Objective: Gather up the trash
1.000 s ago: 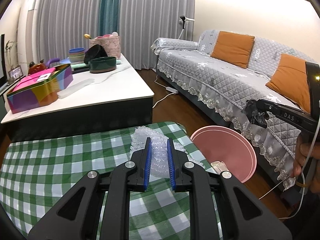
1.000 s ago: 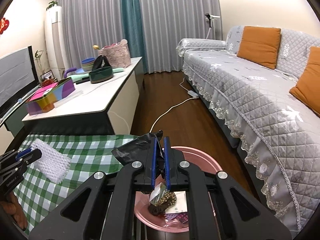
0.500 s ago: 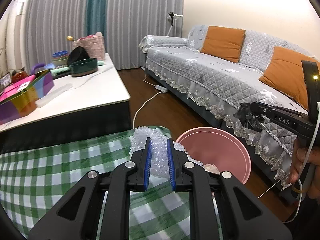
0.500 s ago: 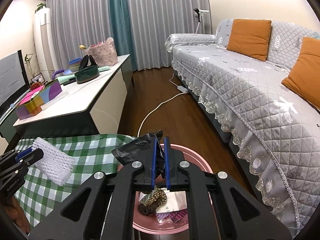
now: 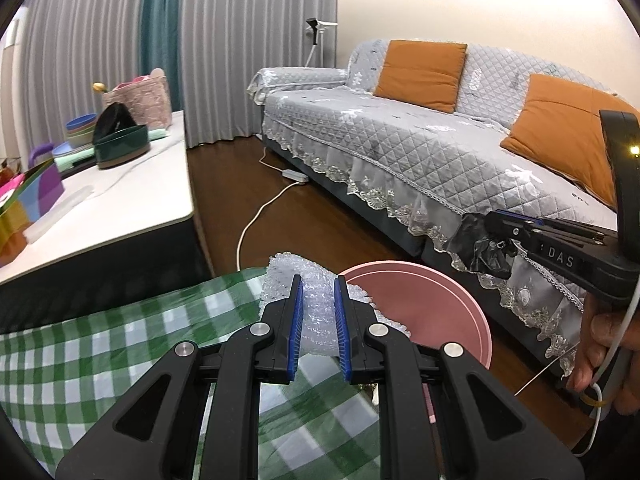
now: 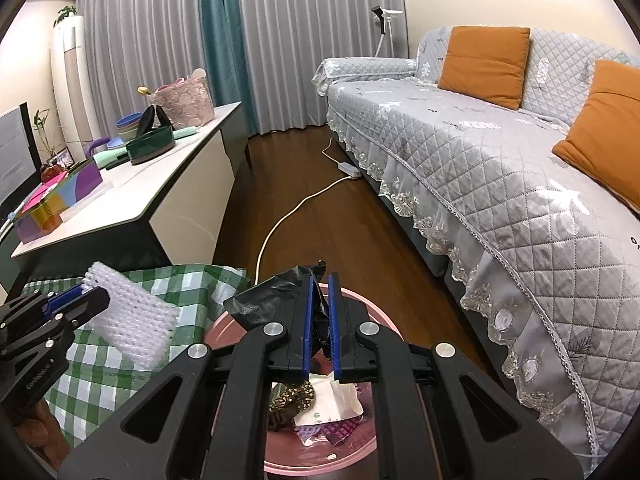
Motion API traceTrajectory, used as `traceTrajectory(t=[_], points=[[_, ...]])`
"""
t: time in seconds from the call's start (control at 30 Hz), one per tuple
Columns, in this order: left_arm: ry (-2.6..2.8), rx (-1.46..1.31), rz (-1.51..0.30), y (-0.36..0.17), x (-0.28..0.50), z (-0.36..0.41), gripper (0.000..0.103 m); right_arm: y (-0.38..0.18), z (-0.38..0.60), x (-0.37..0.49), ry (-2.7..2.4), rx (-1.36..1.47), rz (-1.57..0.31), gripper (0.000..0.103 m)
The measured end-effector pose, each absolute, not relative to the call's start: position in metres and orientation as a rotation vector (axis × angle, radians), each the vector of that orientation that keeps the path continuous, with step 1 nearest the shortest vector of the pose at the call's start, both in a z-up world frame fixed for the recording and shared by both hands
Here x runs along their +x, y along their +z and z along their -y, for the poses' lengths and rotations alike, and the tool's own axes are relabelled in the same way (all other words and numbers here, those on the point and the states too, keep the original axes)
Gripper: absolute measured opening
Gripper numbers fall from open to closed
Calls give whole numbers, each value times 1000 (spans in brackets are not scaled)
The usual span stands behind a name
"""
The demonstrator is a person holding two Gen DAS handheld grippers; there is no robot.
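My left gripper (image 5: 316,284) is shut on a piece of clear bubble wrap (image 5: 316,312) and holds it above the right edge of the green checked tablecloth (image 5: 120,340), next to the pink trash bin (image 5: 440,300). The bubble wrap also shows in the right wrist view (image 6: 132,324). My right gripper (image 6: 320,284) is shut on a crumpled black plastic bag (image 6: 268,296) and holds it over the pink bin (image 6: 352,444), which holds paper and wrappers (image 6: 332,404). The right gripper and its bag (image 5: 480,244) show at the right of the left wrist view.
A grey quilted sofa (image 6: 500,152) with orange cushions runs along the right. A white low table (image 6: 160,196) with bowls, a basket and a colourful box stands at the left. A white cable (image 6: 296,208) lies on the wooden floor between them.
Both grippers have moved forward and right toward the bin. The bubble wrap now reaches the bin's rim. The black bag stays held over the bin.
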State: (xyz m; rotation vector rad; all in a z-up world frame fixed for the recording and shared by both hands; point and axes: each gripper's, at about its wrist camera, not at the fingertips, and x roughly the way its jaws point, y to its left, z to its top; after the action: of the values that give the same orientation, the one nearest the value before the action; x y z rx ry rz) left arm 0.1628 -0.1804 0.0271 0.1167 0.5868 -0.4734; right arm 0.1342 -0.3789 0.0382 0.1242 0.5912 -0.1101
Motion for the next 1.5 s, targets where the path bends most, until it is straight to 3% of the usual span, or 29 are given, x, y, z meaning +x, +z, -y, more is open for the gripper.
traceTrajectory(t=[0.6,0.67,0.73,0.8,0.93,1.0,1.2,1.37,1.5], points=[[-553,167,-638,-3,192,216,16,22,385,148,-155,114,-632,9],[-574,166,-648,-6,193,219,22,21,386,149,-165,115,-633,10],[-581,176,-661,-10,195,221,28,19,387,150,-179,117,-640,24],[-586,182,-673,-13,195,221,33,16,389,151,-203,127,-643,59],[-579,172,-683,-15,193,214,33,13,393,152,-209,143,-652,63],[-572,163,-683,-12,191,208,33,15,392,150,-210,143,-647,74],[-546,147,-652,11,174,188,40,27,385,141,-198,146,-611,88],[-516,116,-610,37,145,162,62,46,365,123,-155,120,-569,98],[-491,93,-585,54,116,140,78,56,345,104,-115,84,-562,98]])
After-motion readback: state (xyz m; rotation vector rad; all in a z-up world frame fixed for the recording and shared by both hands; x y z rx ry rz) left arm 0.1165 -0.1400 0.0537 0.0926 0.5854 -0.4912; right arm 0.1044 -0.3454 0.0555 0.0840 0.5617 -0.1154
